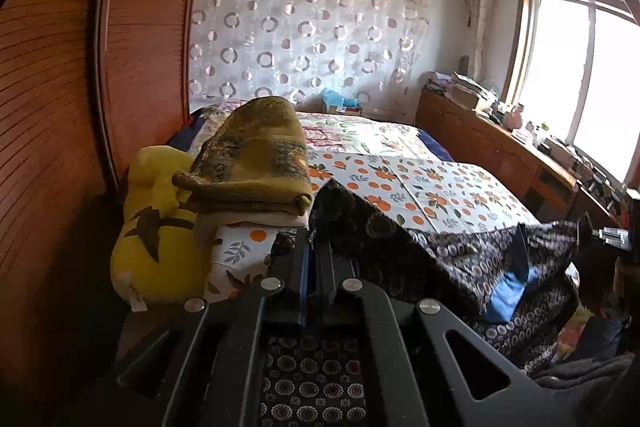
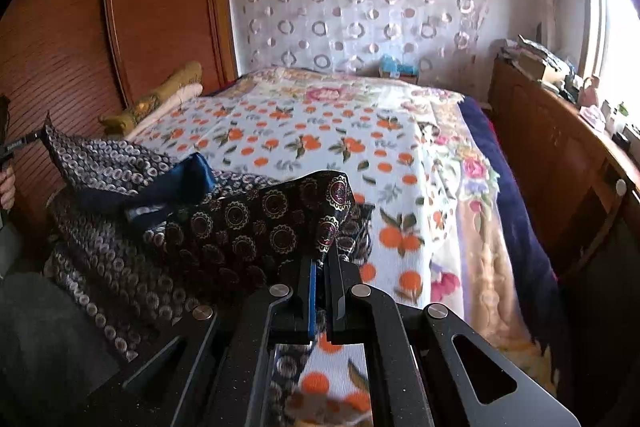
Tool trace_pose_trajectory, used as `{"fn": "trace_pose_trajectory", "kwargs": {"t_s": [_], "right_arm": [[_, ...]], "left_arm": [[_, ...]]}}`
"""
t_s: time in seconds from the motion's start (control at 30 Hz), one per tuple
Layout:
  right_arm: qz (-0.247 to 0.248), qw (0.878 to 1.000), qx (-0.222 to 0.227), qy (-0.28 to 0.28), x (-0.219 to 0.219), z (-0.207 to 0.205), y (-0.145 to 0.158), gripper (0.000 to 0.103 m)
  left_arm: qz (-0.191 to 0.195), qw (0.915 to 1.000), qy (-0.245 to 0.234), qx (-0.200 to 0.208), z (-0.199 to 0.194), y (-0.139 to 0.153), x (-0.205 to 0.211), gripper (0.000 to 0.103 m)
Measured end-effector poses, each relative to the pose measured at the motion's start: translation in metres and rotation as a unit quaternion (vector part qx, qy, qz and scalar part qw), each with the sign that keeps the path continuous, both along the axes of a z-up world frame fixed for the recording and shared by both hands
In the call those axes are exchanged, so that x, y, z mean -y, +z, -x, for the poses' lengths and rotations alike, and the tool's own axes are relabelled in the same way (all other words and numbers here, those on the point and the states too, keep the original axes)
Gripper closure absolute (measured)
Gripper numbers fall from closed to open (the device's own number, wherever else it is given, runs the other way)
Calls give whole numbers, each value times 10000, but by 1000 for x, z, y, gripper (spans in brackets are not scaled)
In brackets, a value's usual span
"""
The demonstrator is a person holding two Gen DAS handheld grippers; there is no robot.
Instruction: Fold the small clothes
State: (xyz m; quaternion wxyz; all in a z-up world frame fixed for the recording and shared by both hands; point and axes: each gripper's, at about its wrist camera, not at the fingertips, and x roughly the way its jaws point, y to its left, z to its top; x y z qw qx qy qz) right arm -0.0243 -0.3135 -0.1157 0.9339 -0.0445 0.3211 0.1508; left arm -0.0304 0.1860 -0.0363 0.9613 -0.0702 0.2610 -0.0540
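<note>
A dark garment (image 1: 420, 251) printed with small round medallions, with a blue band (image 1: 508, 291), hangs stretched between my two grippers over the near end of the bed. My left gripper (image 1: 314, 245) is shut on one corner of it, and cloth also shows beneath its fingers. The right gripper (image 1: 608, 235) holds the far corner at the right edge. In the right wrist view the right gripper (image 2: 320, 261) is shut on a raised corner of the garment (image 2: 256, 215). The left gripper (image 2: 28, 139) pinches the other corner at far left, with a hand below it.
The bed's orange-print sheet (image 1: 432, 187) lies beyond the garment. A folded olive blanket (image 1: 256, 163) and a yellow plush toy (image 1: 156, 227) sit at its left edge by the wooden wardrobe (image 1: 60, 87). A cluttered wooden dresser (image 2: 560, 155) runs along the right under the window.
</note>
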Motion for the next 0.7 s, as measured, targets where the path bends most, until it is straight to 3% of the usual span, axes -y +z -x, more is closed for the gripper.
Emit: {"fn": "trace_pose_trajectory", "kwargs": {"t_s": [0.1,0.17,0.23,0.37,0.53,0.7], "right_arm": [[-50,9999,-117,-61,-3,-8,14,100],[23,9999,-53,-136,-4,-9,21,91],[-48,9999,43,-127,-3,-9,30,81],[-77,9993,277,-247,2,-12,47,75],[-106,9983,440,-374,4,-27,56,52],[-96,9990,209,-389,-4,-61,39,50]], "left_arm": [[-118,9997,125,146,1,8,-2,79],[-118,9996,110,221,1,12,-2,61],[-99,9996,61,264,-4,16,-4,59],[-209,9996,1,201,-24,16,-4,41],[-390,9992,-13,-103,-63,1,-4,40],[-559,9972,-74,-500,-99,-19,-6,40]]}}
